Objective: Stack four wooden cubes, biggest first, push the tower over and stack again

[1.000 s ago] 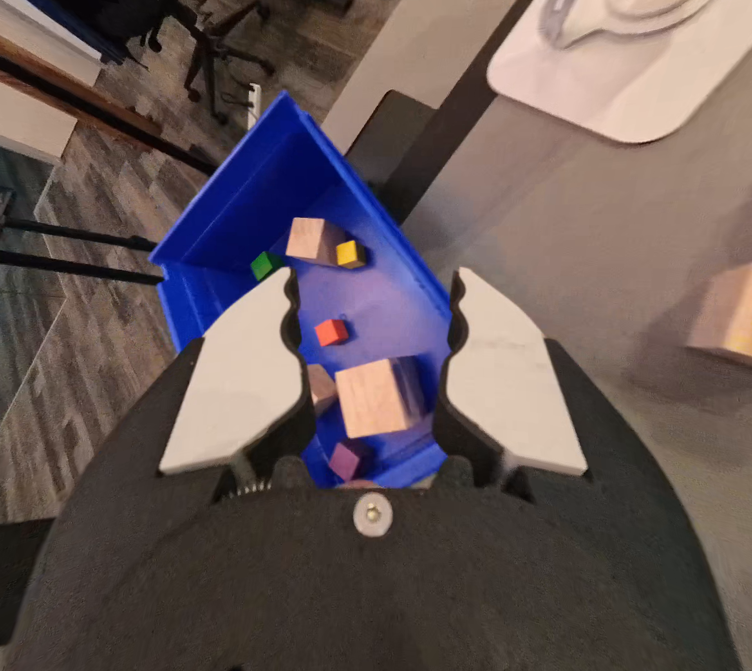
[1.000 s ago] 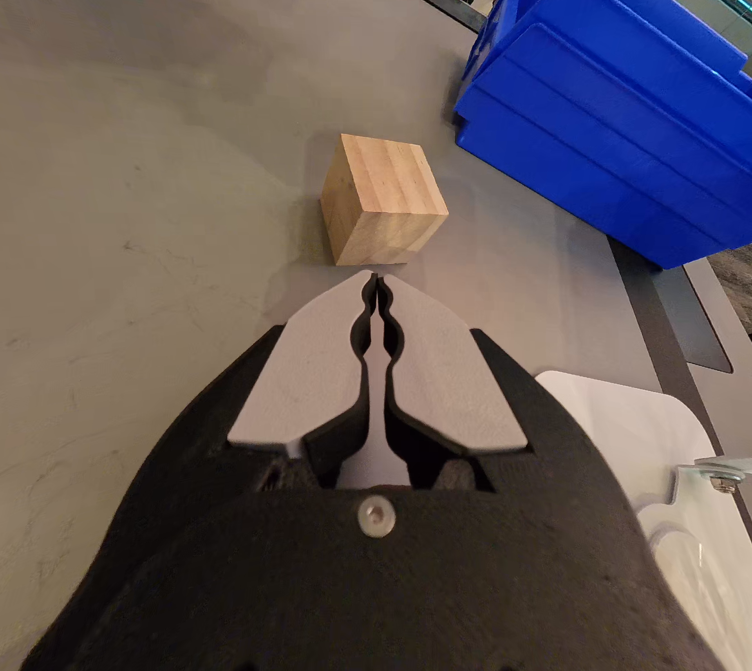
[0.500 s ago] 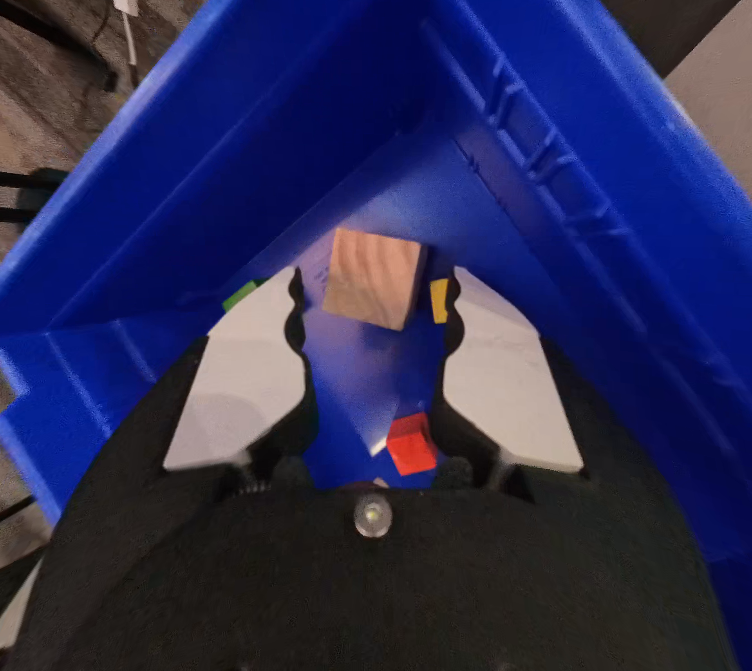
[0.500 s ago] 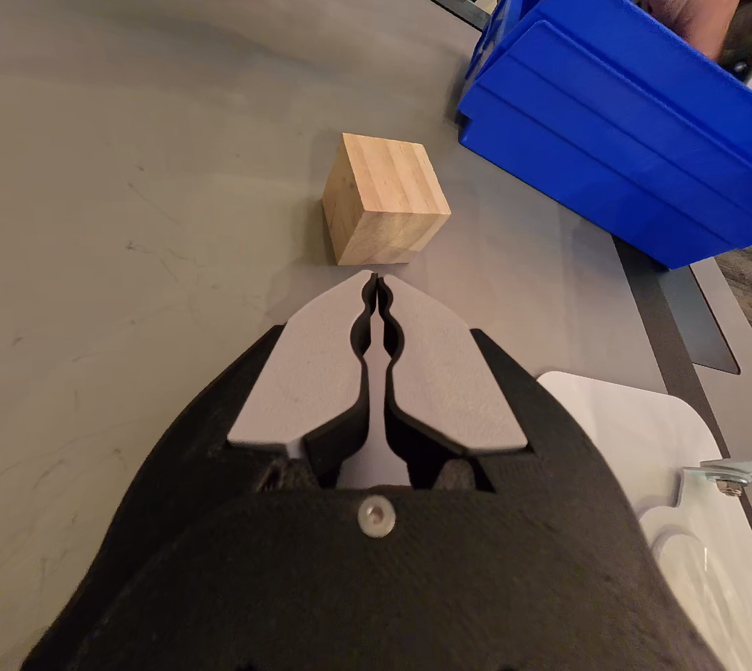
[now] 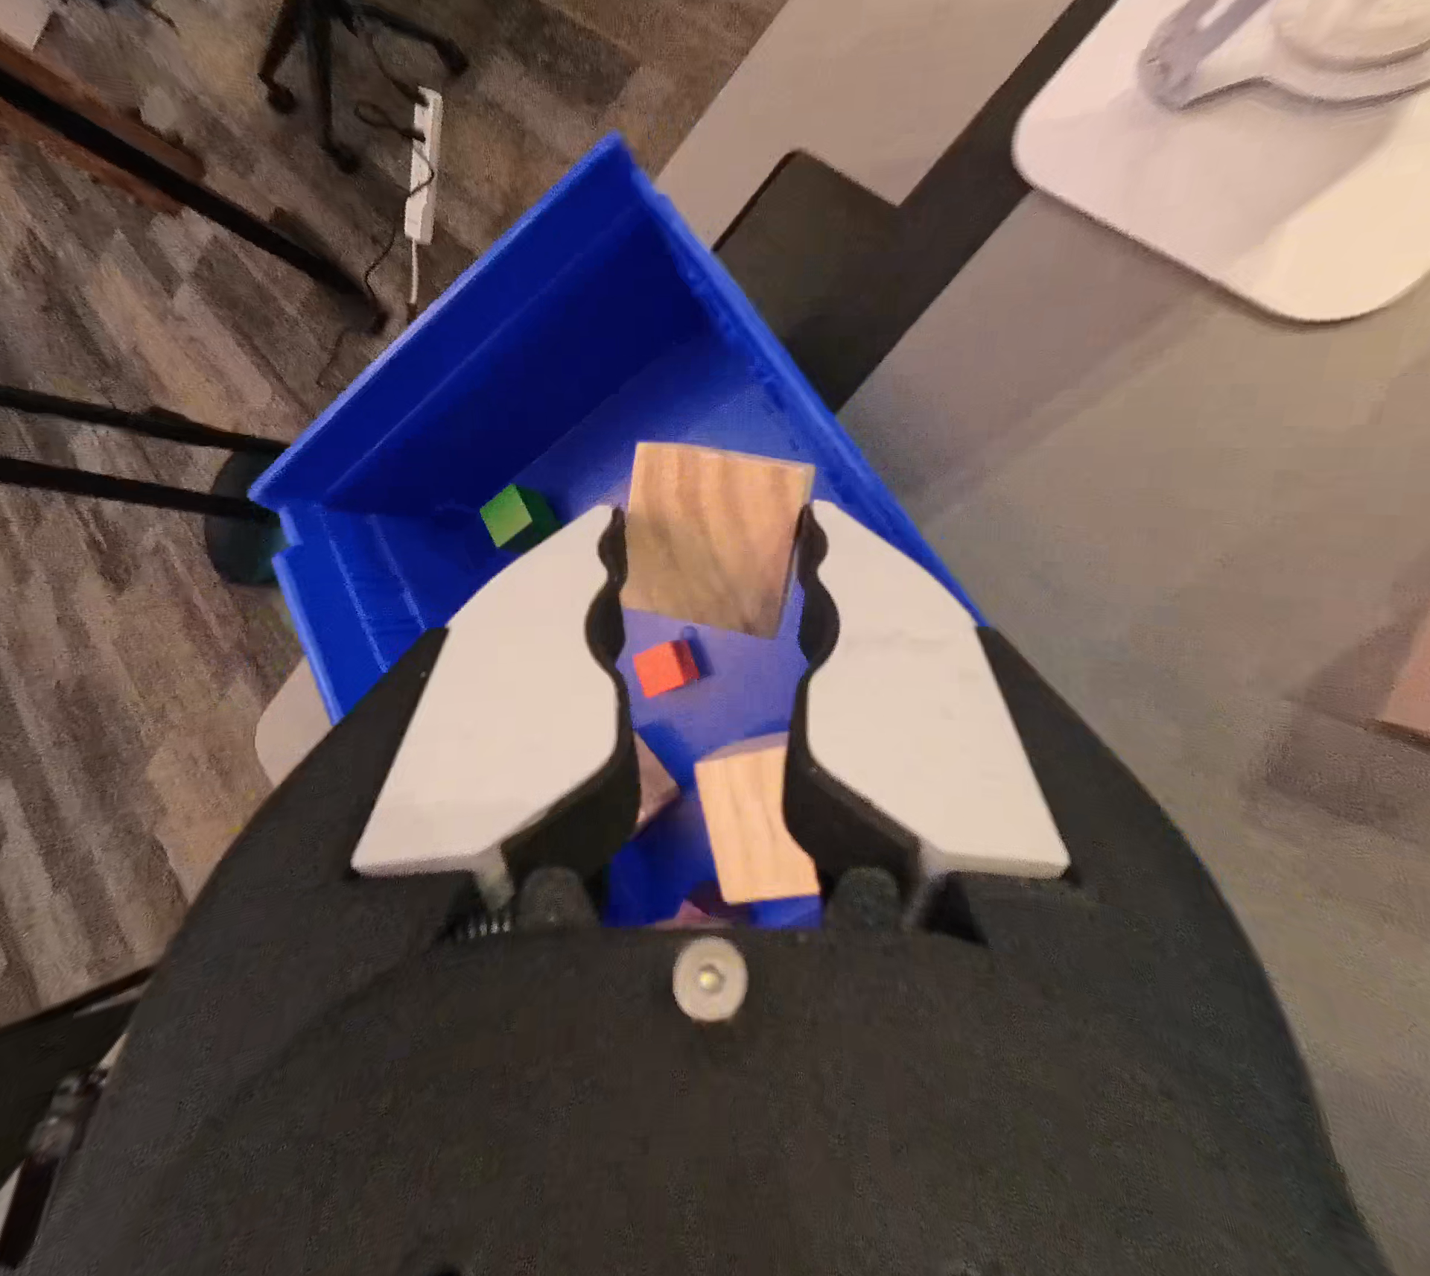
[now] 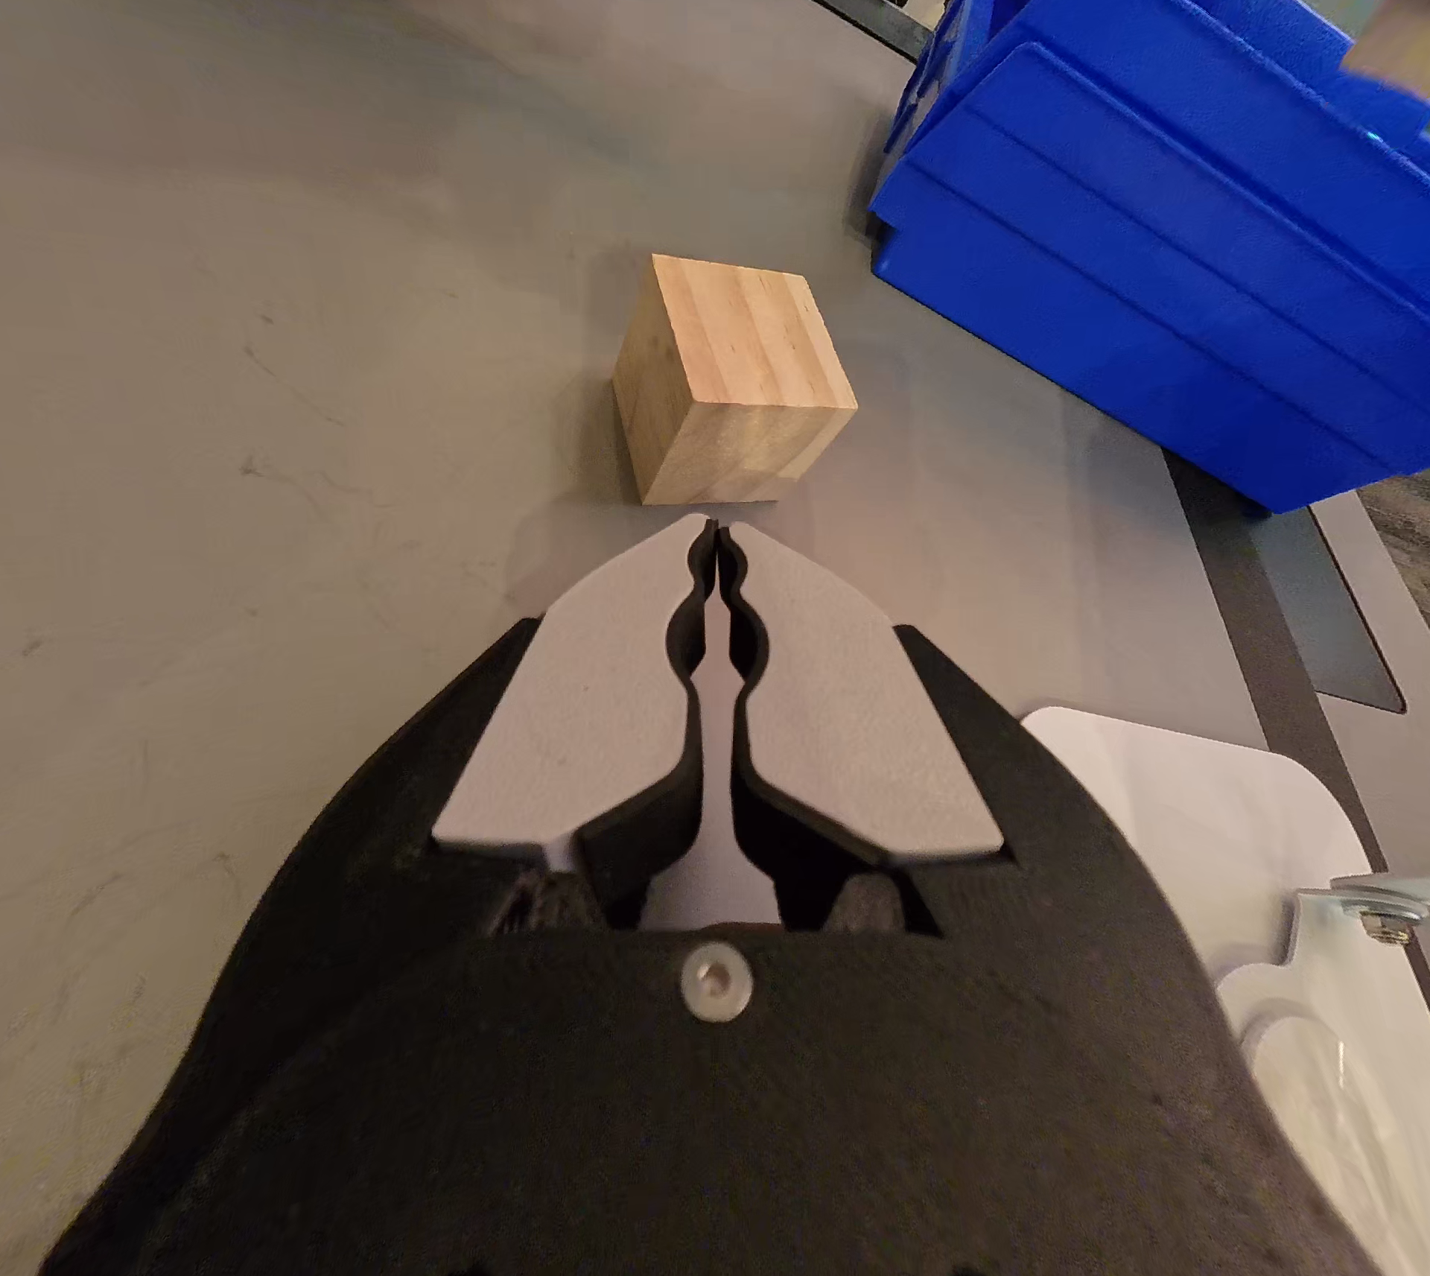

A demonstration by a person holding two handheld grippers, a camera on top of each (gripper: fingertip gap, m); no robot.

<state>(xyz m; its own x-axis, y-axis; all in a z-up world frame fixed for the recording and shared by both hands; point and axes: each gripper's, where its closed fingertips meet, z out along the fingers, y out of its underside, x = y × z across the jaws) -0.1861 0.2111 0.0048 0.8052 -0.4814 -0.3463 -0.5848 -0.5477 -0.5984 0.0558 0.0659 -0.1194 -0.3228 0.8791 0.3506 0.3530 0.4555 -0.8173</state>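
Grey table (image 6: pixel 309 310): wooden cube (image 6: pixel 727 380), blue bin (image 6: pixel 1161 248).

Dim warm light, blurred edges, wide-angle bending.

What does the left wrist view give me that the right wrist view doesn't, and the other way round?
Only the left wrist view looks into the blue bin: the left tongs grip a wooden cube above it, with a green cube, a red cube and another wooden cube lying inside.

Only the right wrist view shows the shut, empty right tongs just short of the big wooden cube, sharply, standing alone on the table.

Both show the grey table, the bin and a white board.
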